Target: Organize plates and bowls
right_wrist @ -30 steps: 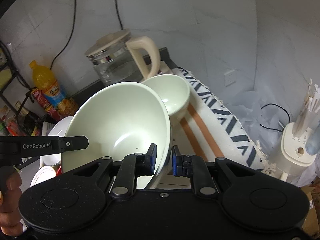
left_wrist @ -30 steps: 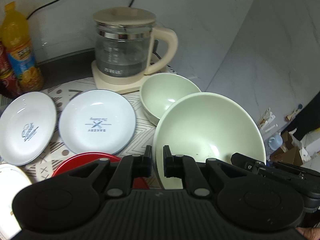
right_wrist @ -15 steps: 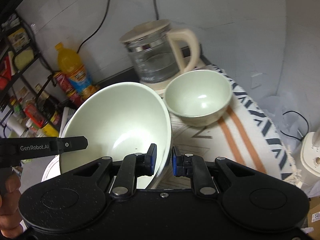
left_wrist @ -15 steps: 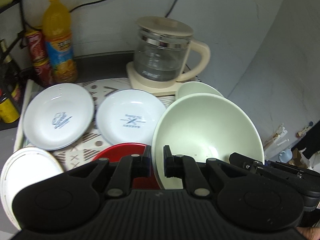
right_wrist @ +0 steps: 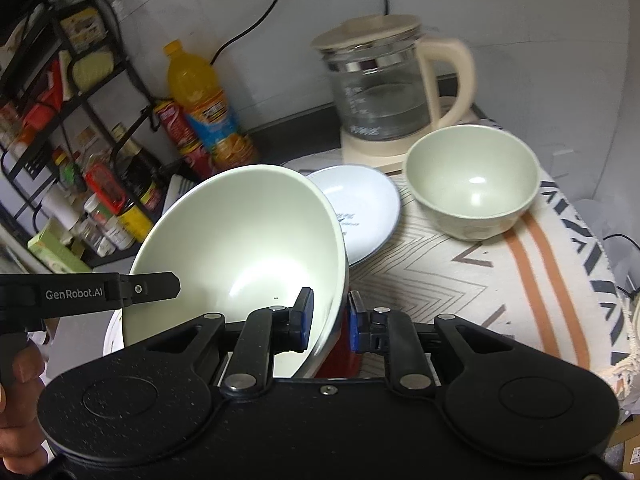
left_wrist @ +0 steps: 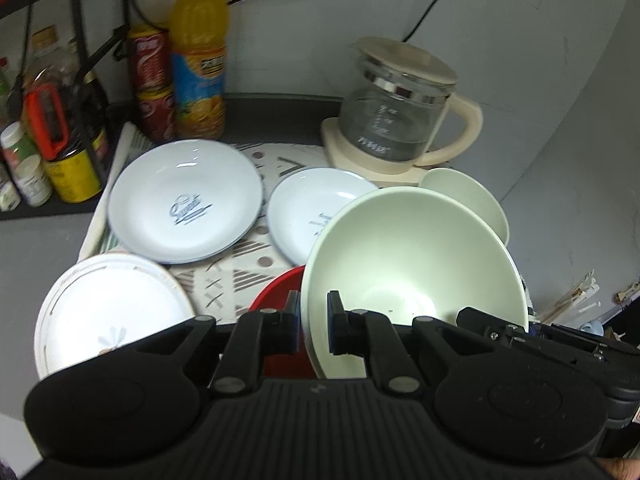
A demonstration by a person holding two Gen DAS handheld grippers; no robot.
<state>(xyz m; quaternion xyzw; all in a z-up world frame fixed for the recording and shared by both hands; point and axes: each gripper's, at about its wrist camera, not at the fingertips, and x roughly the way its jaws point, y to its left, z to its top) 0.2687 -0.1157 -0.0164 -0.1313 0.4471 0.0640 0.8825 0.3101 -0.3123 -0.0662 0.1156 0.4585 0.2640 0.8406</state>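
Observation:
A large pale green bowl (left_wrist: 412, 256) (right_wrist: 240, 232) hangs tilted above a red plate (left_wrist: 280, 292), carried between both grippers. My left gripper (left_wrist: 312, 320) is shut on the bowl's near rim, one pad inside and one outside. My right gripper (right_wrist: 328, 316) straddles the opposite rim. Its jaws are opening, and a thin gap shows between the outer pad and the bowl wall. A smaller green bowl (right_wrist: 472, 184) sits upright on the patterned cloth (right_wrist: 460, 280) by the kettle. Two white printed plates (left_wrist: 184, 200) (left_wrist: 308, 212) and a flower-patterned plate (left_wrist: 108, 308) lie on the left.
A glass kettle (left_wrist: 400, 108) on its cream base stands at the back right. An orange juice bottle (left_wrist: 198, 56), red cans and a black rack of jars line the back left. The cloth's fringed edge drops off at the right. A hand (right_wrist: 16, 412) grips the left tool.
Both grippers have carried the large bowl leftward across the table, so the rack, bottle and left plates have come into view. The right jaws stand slightly wider than before.

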